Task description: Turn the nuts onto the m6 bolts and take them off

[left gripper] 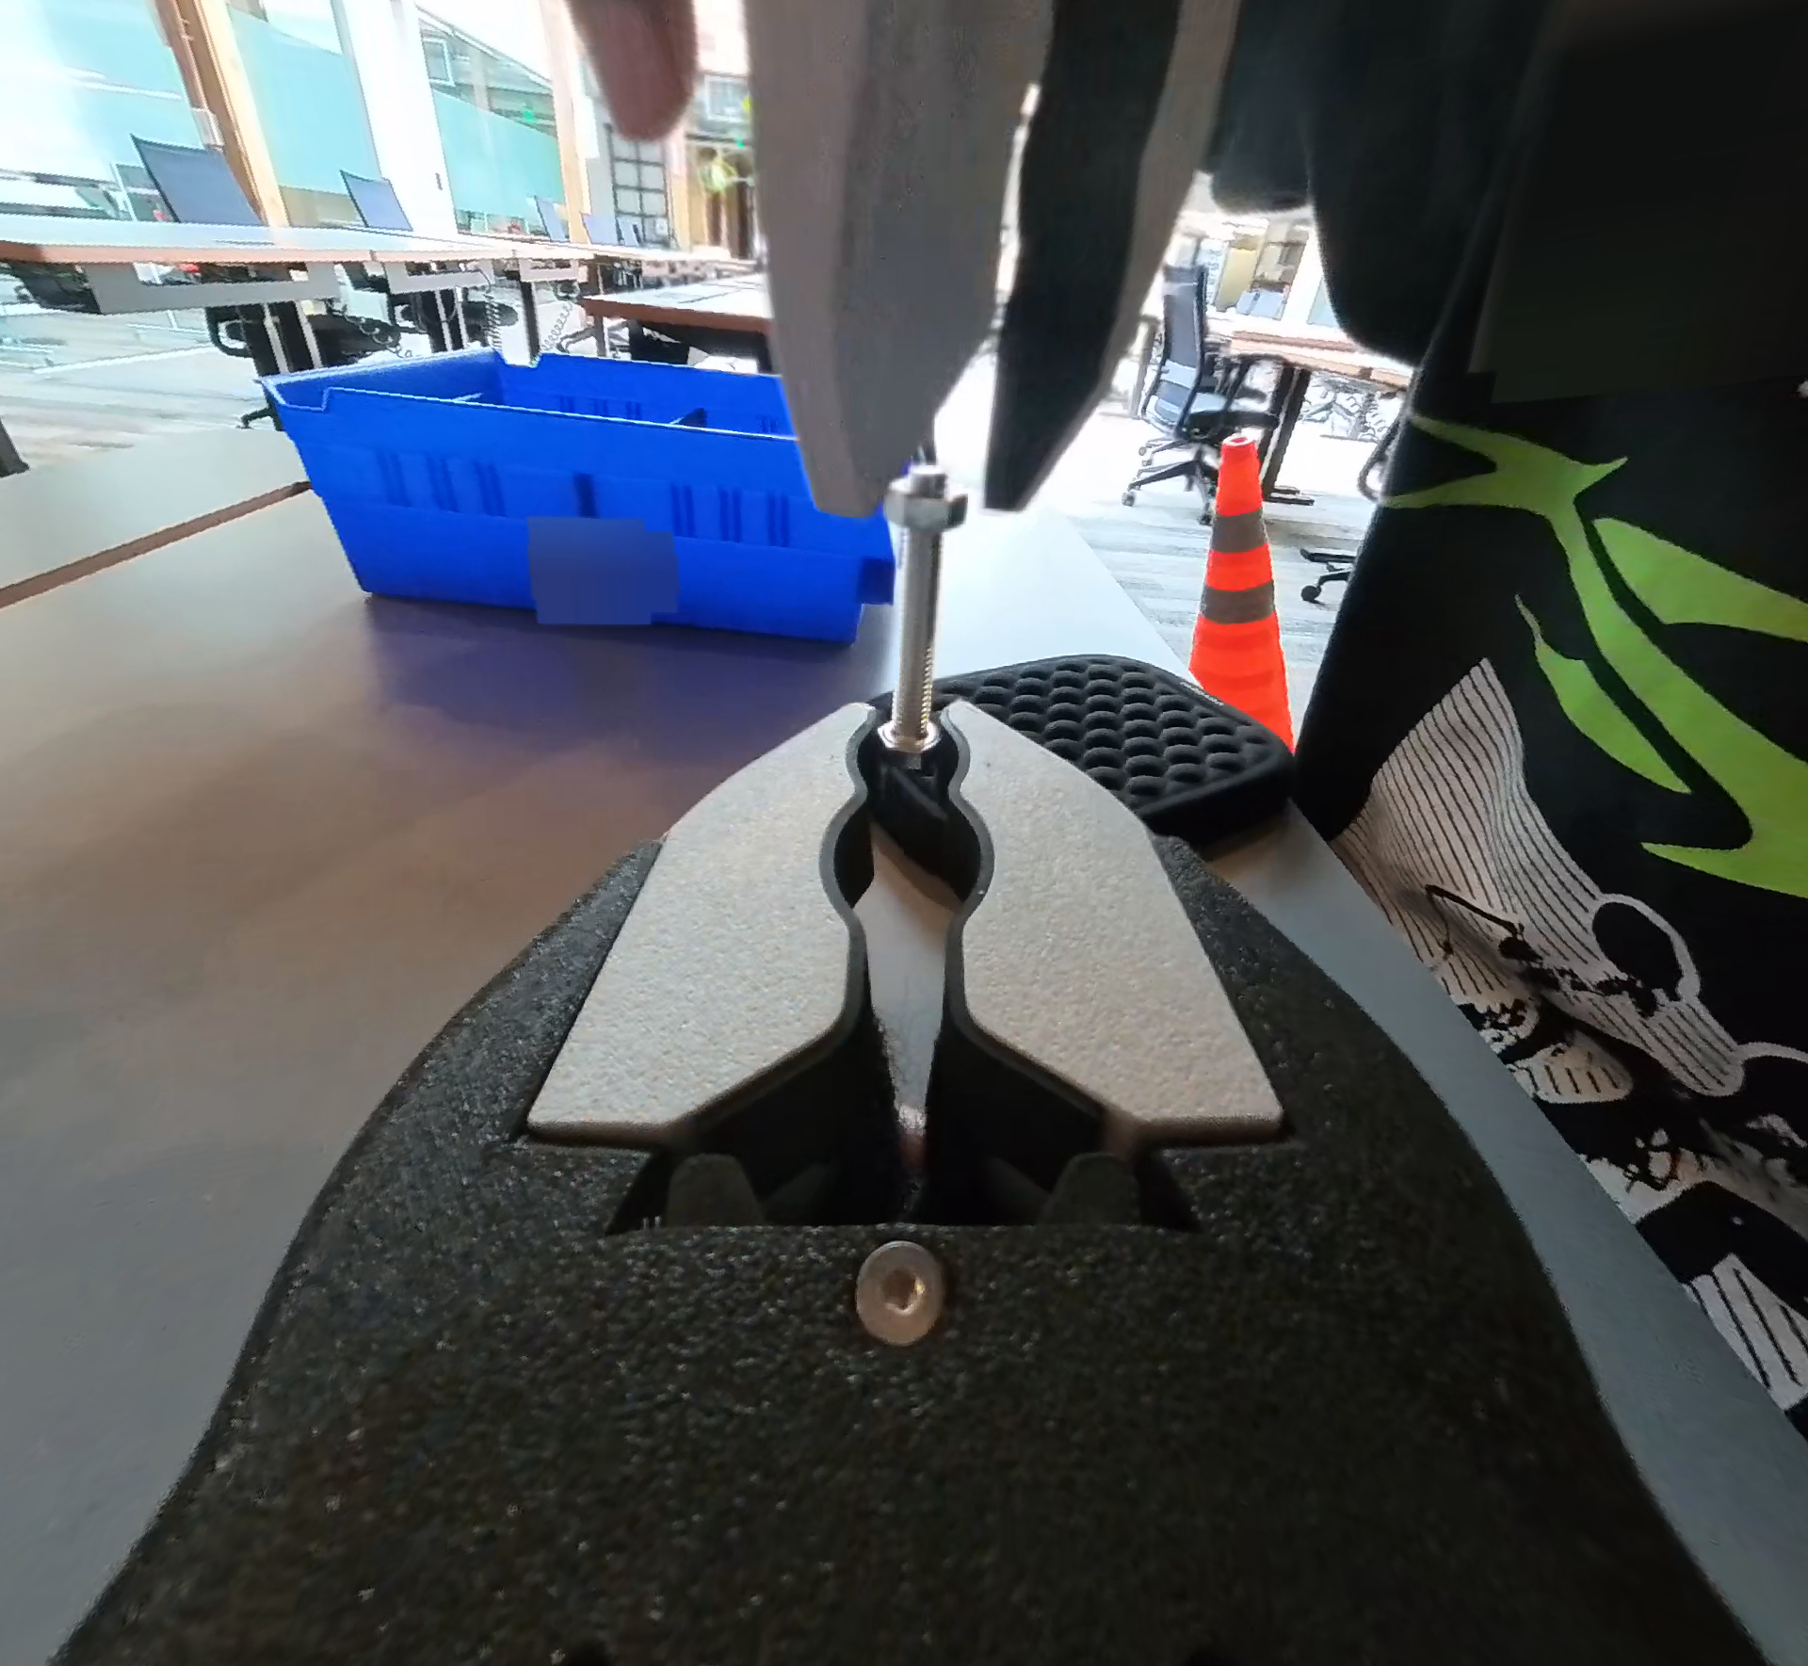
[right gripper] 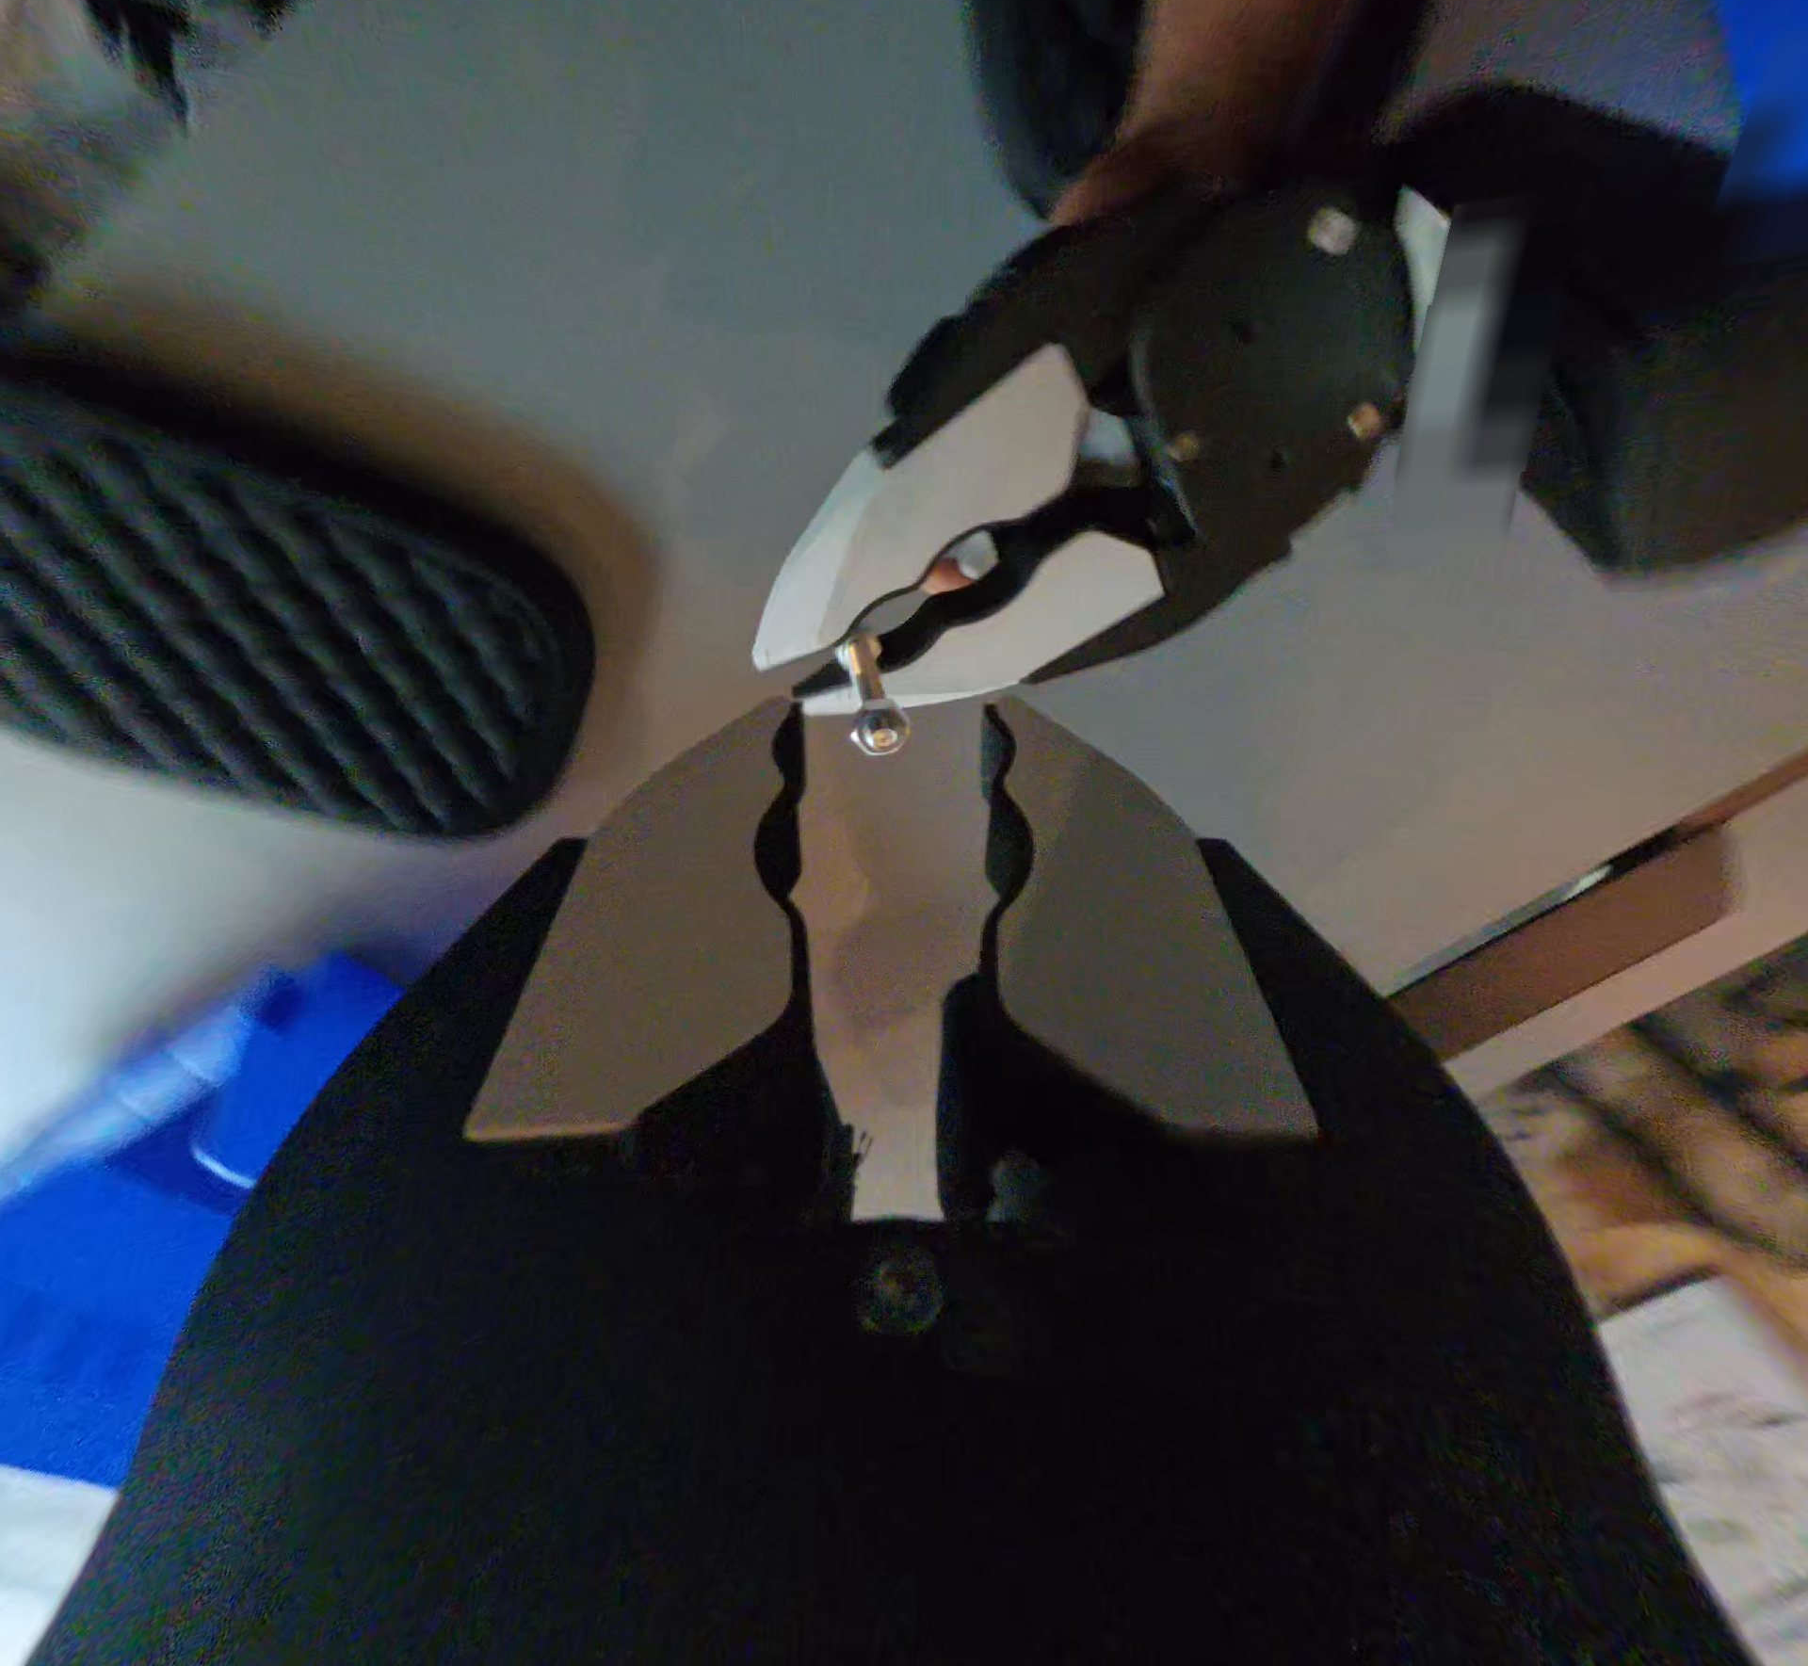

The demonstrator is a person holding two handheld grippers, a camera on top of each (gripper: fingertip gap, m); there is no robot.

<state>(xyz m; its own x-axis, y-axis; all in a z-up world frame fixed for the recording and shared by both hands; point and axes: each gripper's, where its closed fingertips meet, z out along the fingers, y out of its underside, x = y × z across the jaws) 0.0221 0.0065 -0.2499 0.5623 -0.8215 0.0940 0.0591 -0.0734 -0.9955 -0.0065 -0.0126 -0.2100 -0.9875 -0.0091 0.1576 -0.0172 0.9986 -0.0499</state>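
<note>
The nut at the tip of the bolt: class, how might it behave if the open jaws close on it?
The nut looks like small bright metal, so probably rigid and slippery. Its flat sides should seat between pads; corners might slip. It sits at the very tip of the bolt, held upright by the left gripper, so it may spin or drop off.

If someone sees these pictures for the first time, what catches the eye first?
A silver bolt stands upright, its head clamped in the left tool, with a nut near its top. The right tool hangs open around that nut. Behind, a bright blue bin sits on the table.
</note>
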